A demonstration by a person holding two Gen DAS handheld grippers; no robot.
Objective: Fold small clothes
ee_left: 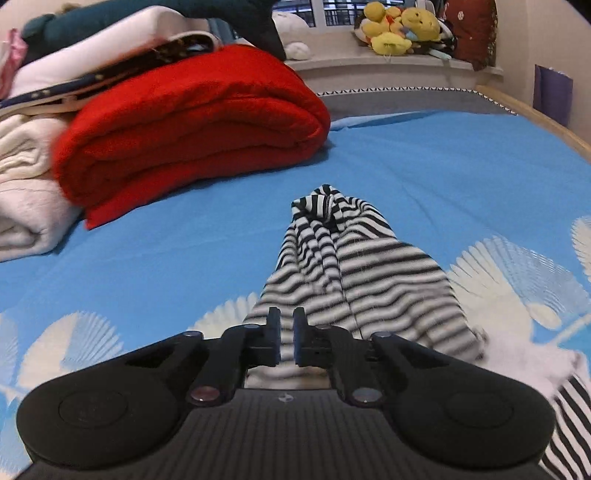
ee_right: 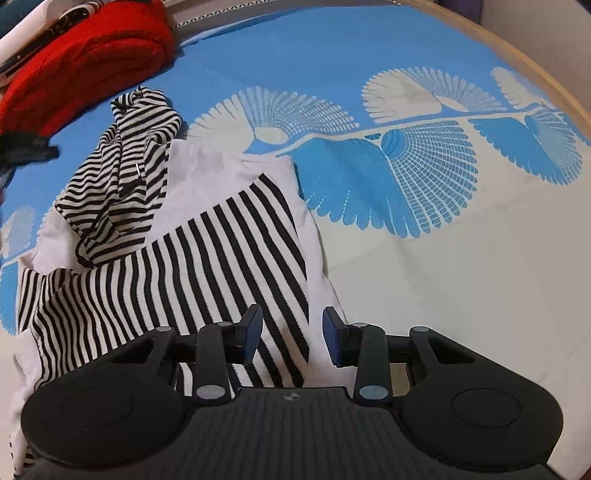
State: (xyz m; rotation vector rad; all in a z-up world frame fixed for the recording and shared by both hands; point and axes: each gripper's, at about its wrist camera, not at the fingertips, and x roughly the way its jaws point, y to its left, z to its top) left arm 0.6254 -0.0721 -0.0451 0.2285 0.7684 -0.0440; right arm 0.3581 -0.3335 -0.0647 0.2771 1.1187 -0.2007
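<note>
Striped garment [ee_right: 177, 266], black-and-white with a plain white panel, is seen crumpled on the blue bedsheet [ee_right: 332, 48], not yet laid flat. One narrow part, probably a sleeve, is bunched and trails off toward the red folded blanket [ee_right: 85, 55], as seen in the right wrist view. No fold line has been formed; the step in hand is judged to be the first spreading or gathering of an edge.

Left gripper [ee_left: 286, 332] is clenched, its jaws almost together, low over the near end of the striped sleeve [ee_left: 332, 258]. Striped fabric is visible in the slit between the jaws, but whether any cloth is actually pinched cannot be told; the frame is blurred there.

Right gripper [ee_right: 291, 332] is held with its jaws apart, straddling the boundary between the striped and white areas at the near hem. No pad contact with the cloth is seen; nothing is grasped. This placement is judged to be preparatory, a corner being lined up for pinching.

Stacked cream and white bedding [ee_left: 26, 192] lies beside the red blanket, well apart from the garment. Yellow plush toys [ee_left: 402, 26] are noted on the far ledge.
</note>
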